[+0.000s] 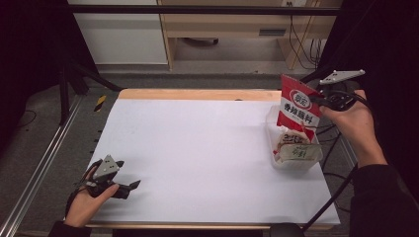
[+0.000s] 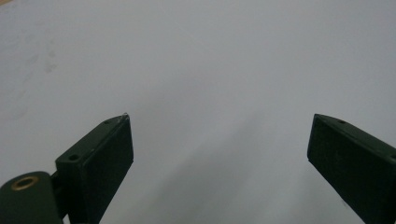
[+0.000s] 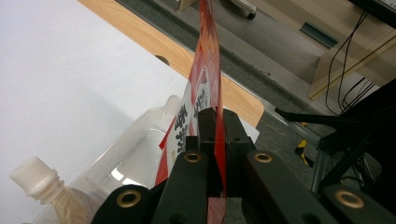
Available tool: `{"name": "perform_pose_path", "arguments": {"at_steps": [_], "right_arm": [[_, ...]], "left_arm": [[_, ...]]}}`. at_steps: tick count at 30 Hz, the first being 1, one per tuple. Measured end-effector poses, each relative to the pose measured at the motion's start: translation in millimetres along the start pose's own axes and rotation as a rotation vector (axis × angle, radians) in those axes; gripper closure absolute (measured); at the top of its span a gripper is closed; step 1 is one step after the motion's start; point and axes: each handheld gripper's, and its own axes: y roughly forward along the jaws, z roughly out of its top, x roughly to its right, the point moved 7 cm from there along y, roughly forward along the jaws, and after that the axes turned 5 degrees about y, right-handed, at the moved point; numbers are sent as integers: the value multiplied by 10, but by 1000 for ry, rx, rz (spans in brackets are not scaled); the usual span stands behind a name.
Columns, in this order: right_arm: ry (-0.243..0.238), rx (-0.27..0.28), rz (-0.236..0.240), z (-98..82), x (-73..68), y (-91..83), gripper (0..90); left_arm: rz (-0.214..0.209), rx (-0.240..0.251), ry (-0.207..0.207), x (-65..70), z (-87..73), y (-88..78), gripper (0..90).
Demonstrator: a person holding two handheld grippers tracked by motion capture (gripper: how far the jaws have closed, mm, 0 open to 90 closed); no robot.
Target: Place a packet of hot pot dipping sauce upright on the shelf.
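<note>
A red and white seasoning packet hangs upright over a clear plastic bin at the table's right side, its lower end inside the bin. My right gripper is shut on the packet's edge, jaws pinching the foil. Inside the bin lie other pouches, one with a white screw cap. My left gripper rests low at the table's front left, jaws open over bare white surface, nothing between them.
The white tabletop has a wooden rim along the far edge. Beyond it stand a wooden cabinet and cables. A metal rail runs along the left side.
</note>
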Motion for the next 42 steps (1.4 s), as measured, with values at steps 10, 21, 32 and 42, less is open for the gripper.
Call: {"name": "perform_pose_path", "arguments": {"at_steps": [10,21,32,42], "right_arm": [[-14,14,19,74,-68,59,900],[-22,16,26,145,-113,237,899],[1,20,31,62,-97,323,900],[43,46,47,-46,-45,349,899]], "left_arm": [[-2,-2,2,8,0,1,68],[-6,-8,1,11,-10,9,69],[-6,-9,3,22,-13,17,71],[-6,-10,1,23,-17,20,70]]}}
